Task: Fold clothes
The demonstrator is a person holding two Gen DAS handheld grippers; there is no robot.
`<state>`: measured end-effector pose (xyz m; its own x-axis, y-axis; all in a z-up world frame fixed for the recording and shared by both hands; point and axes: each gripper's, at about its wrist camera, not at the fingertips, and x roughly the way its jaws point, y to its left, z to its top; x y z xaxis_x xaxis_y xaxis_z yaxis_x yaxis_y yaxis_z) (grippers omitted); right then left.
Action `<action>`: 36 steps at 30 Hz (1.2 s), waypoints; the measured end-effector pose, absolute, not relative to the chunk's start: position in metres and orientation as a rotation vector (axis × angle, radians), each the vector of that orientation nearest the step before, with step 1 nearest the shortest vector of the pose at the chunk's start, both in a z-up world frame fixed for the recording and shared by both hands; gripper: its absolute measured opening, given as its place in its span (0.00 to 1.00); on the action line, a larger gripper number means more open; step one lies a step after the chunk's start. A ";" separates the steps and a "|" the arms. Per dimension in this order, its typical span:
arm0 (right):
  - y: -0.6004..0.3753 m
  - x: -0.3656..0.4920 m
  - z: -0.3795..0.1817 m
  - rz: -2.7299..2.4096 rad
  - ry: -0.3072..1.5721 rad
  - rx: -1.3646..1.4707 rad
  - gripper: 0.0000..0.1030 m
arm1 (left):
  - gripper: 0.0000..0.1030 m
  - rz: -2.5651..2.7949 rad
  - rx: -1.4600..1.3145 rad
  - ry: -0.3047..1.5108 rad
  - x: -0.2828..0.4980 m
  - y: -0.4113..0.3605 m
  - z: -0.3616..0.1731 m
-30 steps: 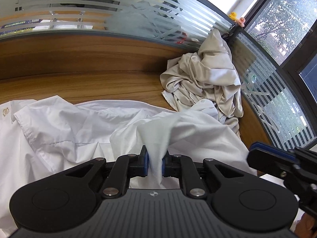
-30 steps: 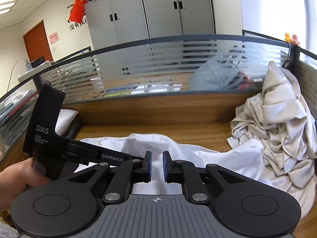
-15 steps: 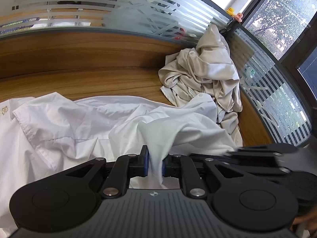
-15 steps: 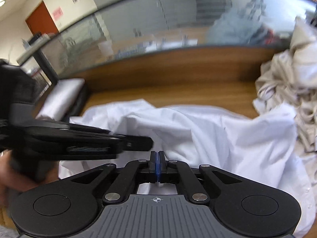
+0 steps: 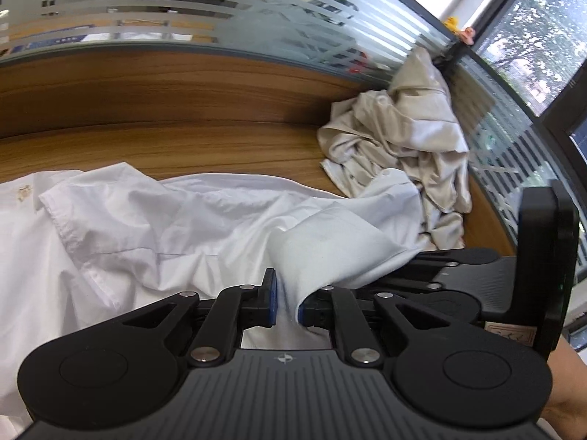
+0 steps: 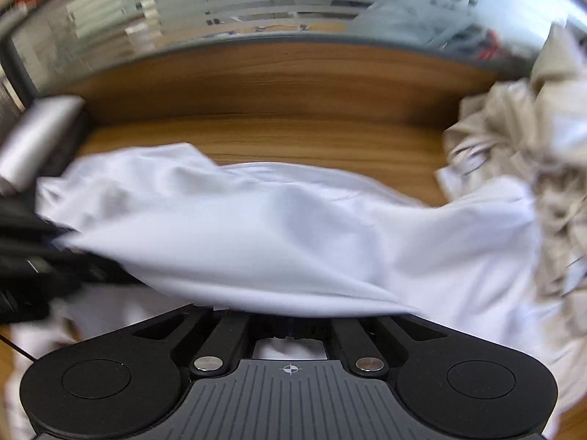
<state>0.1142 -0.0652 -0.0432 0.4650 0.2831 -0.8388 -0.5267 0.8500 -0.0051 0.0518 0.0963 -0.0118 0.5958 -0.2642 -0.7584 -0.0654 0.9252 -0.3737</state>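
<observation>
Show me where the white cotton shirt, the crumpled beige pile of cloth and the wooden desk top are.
white cotton shirt [image 5: 154, 234], left wrist view, on its wrinkled body.
crumpled beige pile of cloth [image 5: 400, 135], left wrist view, on the heap's middle.
wooden desk top [image 6: 293, 139], right wrist view, on bare wood behind the shirt.

An office: wooden desk [image 5: 183, 139] behind frosted-striped glass partition [image 5: 220, 11].
</observation>
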 end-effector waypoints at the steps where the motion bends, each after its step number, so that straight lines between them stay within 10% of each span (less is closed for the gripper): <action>1: -0.067 0.114 -0.043 0.496 0.954 -0.309 0.00 | 0.10 -0.123 -0.394 0.937 0.053 0.098 -0.013; 13: -0.058 0.121 -0.035 0.725 1.058 -0.223 0.06 | 0.12 -0.162 -0.376 0.980 0.073 0.102 -0.022; 17: -0.054 0.121 -0.048 0.750 1.090 -0.271 0.34 | 0.13 -0.152 -0.396 0.995 0.075 0.107 -0.028; 20: -0.052 0.121 -0.052 0.760 1.083 -0.310 0.36 | 0.13 -0.143 -0.411 1.002 0.076 0.110 -0.033; 36: -0.039 0.136 -0.072 0.605 1.001 -0.436 0.00 | 0.17 -0.040 -0.463 1.031 0.082 0.131 -0.049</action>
